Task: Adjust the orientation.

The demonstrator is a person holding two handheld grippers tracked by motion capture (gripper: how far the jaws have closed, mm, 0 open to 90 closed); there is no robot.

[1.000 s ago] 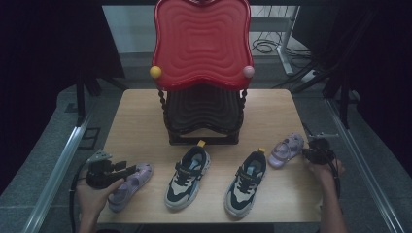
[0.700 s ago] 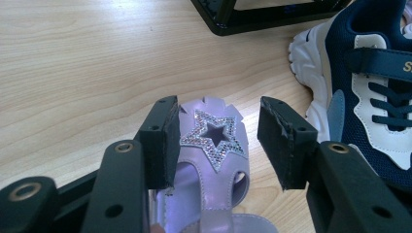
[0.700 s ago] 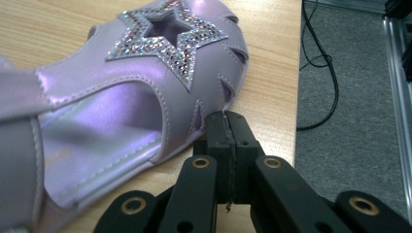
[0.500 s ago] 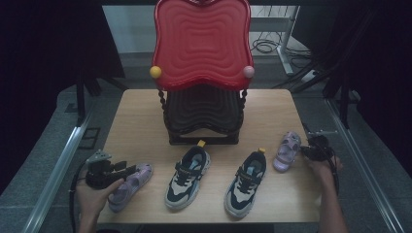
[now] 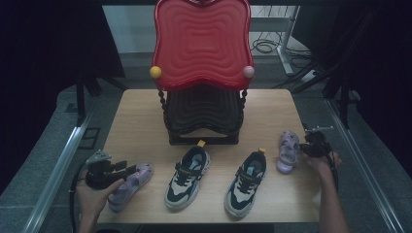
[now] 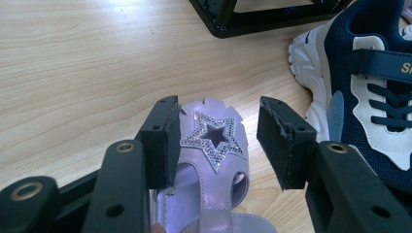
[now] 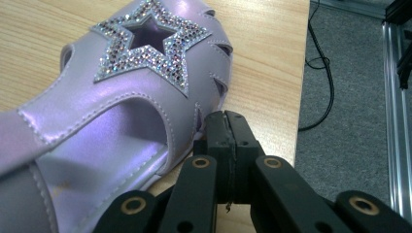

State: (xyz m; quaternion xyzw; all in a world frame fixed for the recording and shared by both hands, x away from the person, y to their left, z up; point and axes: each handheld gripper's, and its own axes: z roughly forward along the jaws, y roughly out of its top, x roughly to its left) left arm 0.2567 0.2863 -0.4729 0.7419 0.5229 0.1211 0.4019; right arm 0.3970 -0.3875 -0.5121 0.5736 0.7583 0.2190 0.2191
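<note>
High view, layout: your left gripper (image 5: 127,169) sits over the left sandal (image 5: 127,185); your right gripper (image 5: 307,148) is just beside the right sandal (image 5: 288,151).
Left tool: jaws wide, straddling the toe, pads (image 6: 170,141) not pressing.
Right tool: jaws shut, holding nothing, at the sandal's outer edge.
Axis: left sandal's toe points away from you, tilted right.
Count: two sandals, two sneakers (image 5: 188,176), one rack (image 5: 203,116).

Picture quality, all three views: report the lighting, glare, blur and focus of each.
High view: dim and soft, dark at both sides, light falling on the table and red tray, which shows faint sheen. Left gripper view: bright and even; the purple sandal and pads are sharp, the nearest jaw parts slightly soft. Right gripper view: the other sandal glitters at its star, sharp; closed right gripper.
</note>
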